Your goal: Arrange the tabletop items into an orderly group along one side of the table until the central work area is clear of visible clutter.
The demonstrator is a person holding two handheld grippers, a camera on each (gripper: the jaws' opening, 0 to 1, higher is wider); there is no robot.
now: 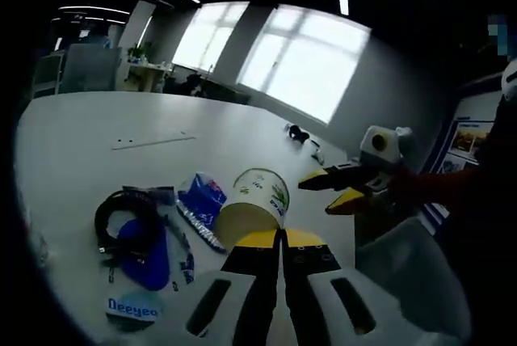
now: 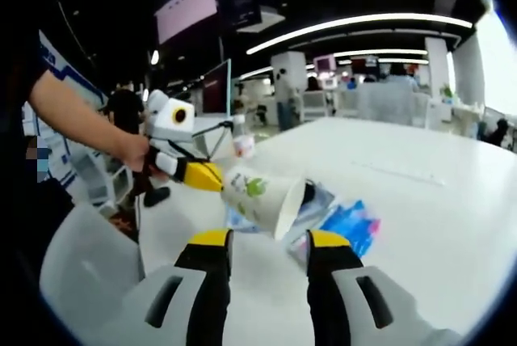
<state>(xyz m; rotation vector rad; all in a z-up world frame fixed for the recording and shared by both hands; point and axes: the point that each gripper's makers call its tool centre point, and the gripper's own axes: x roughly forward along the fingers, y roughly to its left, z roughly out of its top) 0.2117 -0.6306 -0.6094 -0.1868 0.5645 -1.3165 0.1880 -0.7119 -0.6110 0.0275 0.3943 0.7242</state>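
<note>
Each tool (image 1: 281, 242) has white moulded bodies, black jaws and yellow tips; the other tool (image 2: 266, 242) matches. The person wears a dark short sleeve (image 2: 20, 55).

On the white table (image 1: 73, 136): one white paper cup (image 1: 254, 200), one coiled black cable (image 1: 121, 221), two blue plastic packets (image 1: 202, 196).

The left gripper view looks forward along the left tongs (image 1: 280, 241) from low over the bench (image 1: 81, 136), facing the windows (image 1: 307, 63). The paper cup (image 1: 257, 200) lies close, just beyond the tong tips. The right gripper view looks along the right tongs (image 2: 271, 242) from the opposite side, facing the office interior. Both views share the paper cup (image 2: 262, 199), the blue packet (image 1: 200, 196) (image 2: 349, 223) and the bench (image 2: 420, 168). Each view also takes in the other tongs.
</note>
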